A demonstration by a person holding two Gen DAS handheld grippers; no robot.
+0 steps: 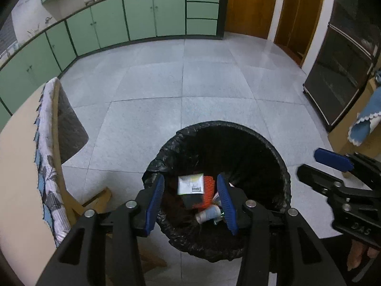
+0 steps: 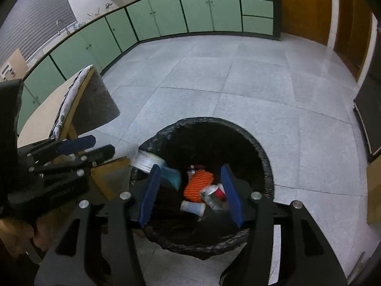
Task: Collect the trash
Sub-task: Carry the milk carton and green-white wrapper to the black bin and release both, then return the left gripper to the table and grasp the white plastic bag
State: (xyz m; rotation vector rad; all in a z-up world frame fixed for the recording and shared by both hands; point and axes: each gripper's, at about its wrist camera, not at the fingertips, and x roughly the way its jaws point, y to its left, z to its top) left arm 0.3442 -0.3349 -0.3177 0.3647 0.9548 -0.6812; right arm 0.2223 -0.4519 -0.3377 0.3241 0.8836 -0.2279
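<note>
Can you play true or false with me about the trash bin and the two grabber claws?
1. The trash bin has a black bag inside it. True.
2. The bin is empty. False: it holds trash, such as an orange mesh piece, a paper cup lying on its side and a white packet.
3. Both the left gripper and the right gripper are open and hold nothing. True.
4. The bin stands on a wooden table. False: it stands on the grey tiled floor.
5. The kitchen cabinets are red. False: they are pale green.
</note>
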